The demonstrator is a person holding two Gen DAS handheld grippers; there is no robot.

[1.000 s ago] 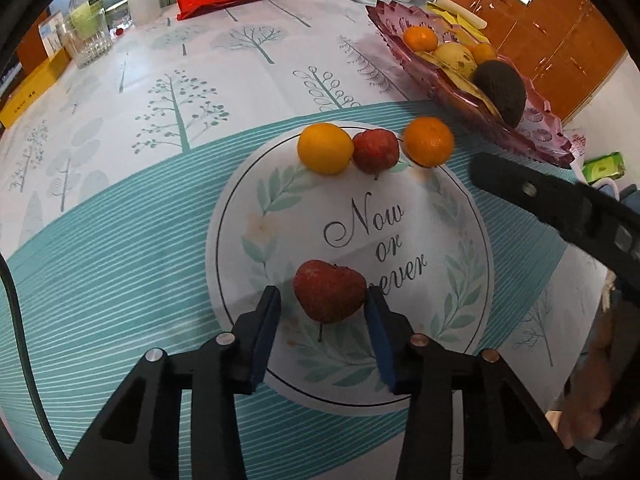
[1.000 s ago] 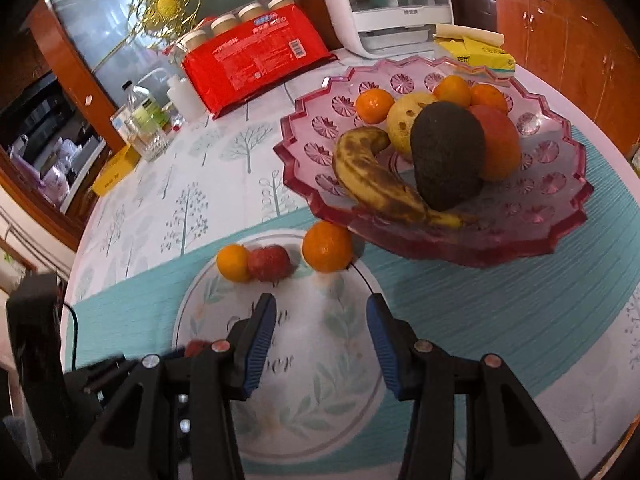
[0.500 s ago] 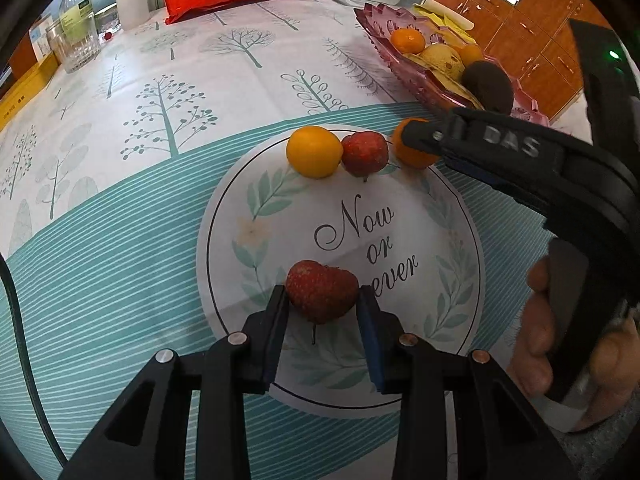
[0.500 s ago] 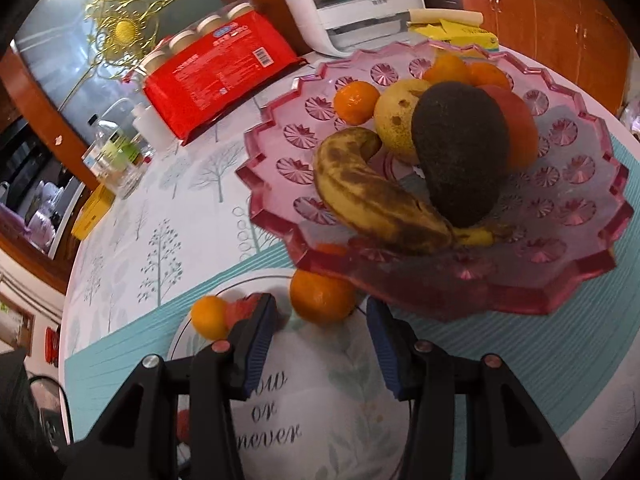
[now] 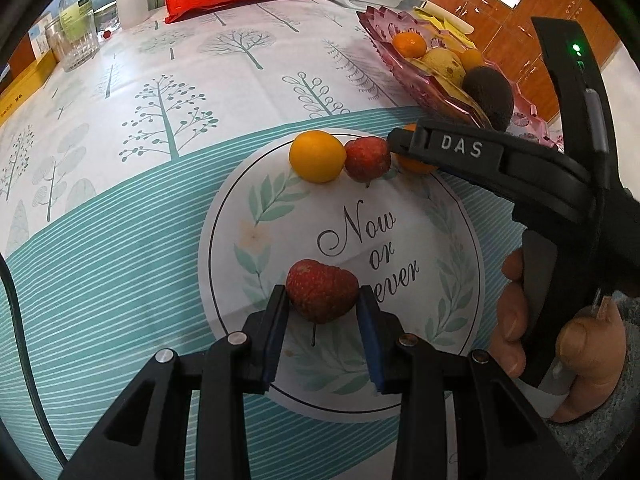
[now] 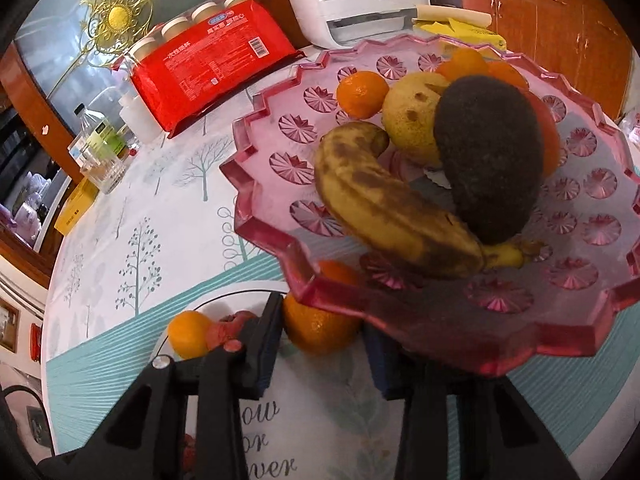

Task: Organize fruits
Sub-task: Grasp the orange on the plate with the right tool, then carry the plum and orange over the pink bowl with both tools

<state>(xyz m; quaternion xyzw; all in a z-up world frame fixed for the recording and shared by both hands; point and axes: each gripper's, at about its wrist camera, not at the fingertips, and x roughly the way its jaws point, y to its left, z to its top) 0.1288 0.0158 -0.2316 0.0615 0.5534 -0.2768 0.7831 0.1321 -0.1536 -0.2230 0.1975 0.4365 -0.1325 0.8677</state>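
My left gripper [image 5: 322,320] is clamped on a red strawberry [image 5: 322,296] that sits low on the round printed mat [image 5: 448,264], both blue pads pressed to its flanks. The fruit looks soft and light — I judge that a firm squeeze would bruise it, so the widest part of its body is the place to hold, not the tapering tip.

My right gripper [image 6: 322,344] is closing around an orange mandarin [image 6: 318,326] at the mat's far edge, just under the rim of the pink glass dish [image 6: 304,280]; its left pad touches the peel, but whether the right pad does I cannot tell. The mandarin should be firmer, smooth and a little slippery, best taken across its middle.

Both grippers point steeply down at the table; my right hand [image 5: 560,344] wraps the handle, fingers curled — the glass rim close above the jaws looks easy to knock.

A second strawberry [image 5: 367,159] and a yellow-orange citrus [image 5: 317,156] lie touching beside the mandarin.
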